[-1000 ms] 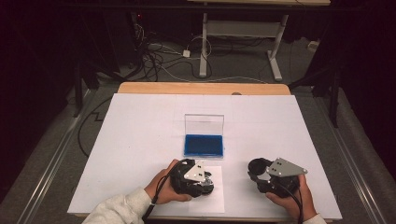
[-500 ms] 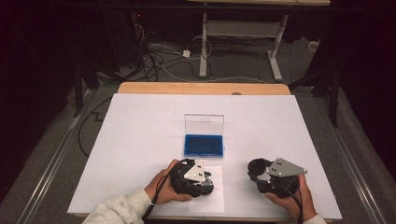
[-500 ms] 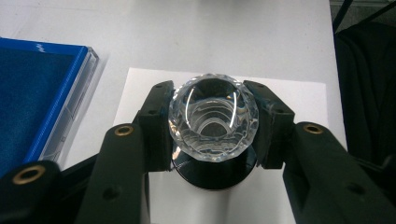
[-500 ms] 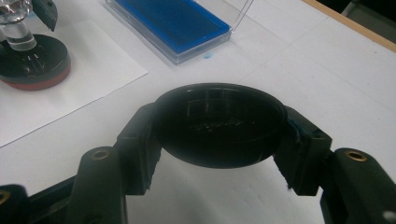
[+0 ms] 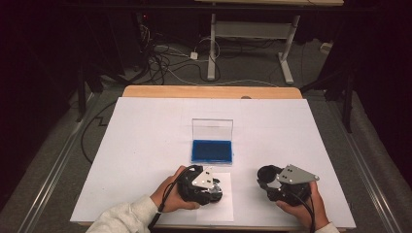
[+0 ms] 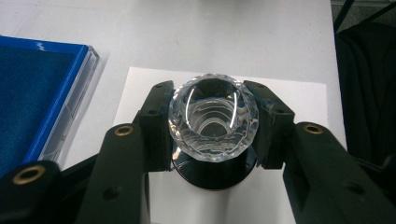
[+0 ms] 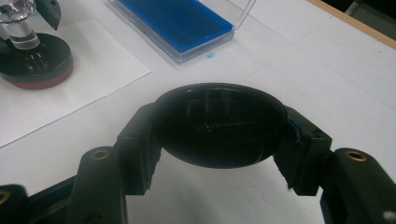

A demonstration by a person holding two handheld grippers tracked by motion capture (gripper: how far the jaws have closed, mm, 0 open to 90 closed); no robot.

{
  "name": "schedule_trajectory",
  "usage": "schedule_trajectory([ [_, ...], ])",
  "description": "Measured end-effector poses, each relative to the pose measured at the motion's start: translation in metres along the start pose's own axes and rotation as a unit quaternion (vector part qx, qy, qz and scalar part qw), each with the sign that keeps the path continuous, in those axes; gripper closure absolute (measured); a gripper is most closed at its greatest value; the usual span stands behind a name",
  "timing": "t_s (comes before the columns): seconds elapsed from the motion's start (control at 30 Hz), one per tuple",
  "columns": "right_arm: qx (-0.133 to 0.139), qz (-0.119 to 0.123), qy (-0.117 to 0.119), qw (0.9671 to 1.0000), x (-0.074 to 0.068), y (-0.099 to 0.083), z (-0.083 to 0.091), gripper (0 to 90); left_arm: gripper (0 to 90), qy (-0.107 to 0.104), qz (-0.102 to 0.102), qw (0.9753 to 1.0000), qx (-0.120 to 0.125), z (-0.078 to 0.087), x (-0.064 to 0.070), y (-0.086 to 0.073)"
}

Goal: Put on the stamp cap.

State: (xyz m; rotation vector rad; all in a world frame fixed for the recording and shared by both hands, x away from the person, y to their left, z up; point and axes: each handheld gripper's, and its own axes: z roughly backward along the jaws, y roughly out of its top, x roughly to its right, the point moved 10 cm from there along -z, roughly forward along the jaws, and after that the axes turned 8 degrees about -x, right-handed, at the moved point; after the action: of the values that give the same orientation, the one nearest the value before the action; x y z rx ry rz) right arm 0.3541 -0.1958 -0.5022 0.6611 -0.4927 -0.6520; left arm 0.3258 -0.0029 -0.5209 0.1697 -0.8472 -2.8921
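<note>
Nothing has shifted that we can see since a second ago: both hands and their tongs sit where they sat, low on the white table (image 5: 145, 145).

Our left gripper (image 6: 212, 123) is clamped on a faceted clear knob (image 6: 213, 119), one black jaw pressed against each side of it. Below the knob, between the jaws, we see a round black base (image 6: 215, 175) that belongs to the same stamp; in the right gripper view that stamp (image 7: 32, 51) stands upright with a reddish rim at its foot. It rests on a white paper sheet (image 6: 299, 107), which lies under and ahead of the left tongs. To the left of those jaws, just beside the sheet, lies the blue ink pad (image 6: 32, 93) in its clear case, touching the table.

Our right gripper (image 7: 219, 130) holds a round black cap (image 7: 219, 123), open side up, gripped at its rim by both jaws and hovering over bare table. Ahead and to the left of these tongs we see the ink pad (image 7: 175, 21) again with its clear lid (image 7: 245, 14) raised at the far side. A small blue smudge (image 7: 211, 55) marks the table just in front of the pad.

From the high view, the left gripper (image 5: 201, 182) and right gripper (image 5: 284, 182) lie well apart, with the pad (image 5: 212, 150) ahead of the gap between them.
</note>
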Motion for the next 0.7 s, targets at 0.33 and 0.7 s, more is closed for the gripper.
schedule_trajectory([
  [0.33, 0.002, -0.001, -0.001, 1.0000, 0.002, 0.000, 0.001, 38.6, 54.5, -0.001, 0.008, 0.9999, 0.006, 0.003, -0.002, 0.003],
  [0.7, 0.004, -0.003, -0.004, 1.0000, 0.004, 0.001, 0.002, 38.6, 54.5, 0.011, 0.017, 0.9990, 0.040, 0.025, -0.008, 0.011],
])
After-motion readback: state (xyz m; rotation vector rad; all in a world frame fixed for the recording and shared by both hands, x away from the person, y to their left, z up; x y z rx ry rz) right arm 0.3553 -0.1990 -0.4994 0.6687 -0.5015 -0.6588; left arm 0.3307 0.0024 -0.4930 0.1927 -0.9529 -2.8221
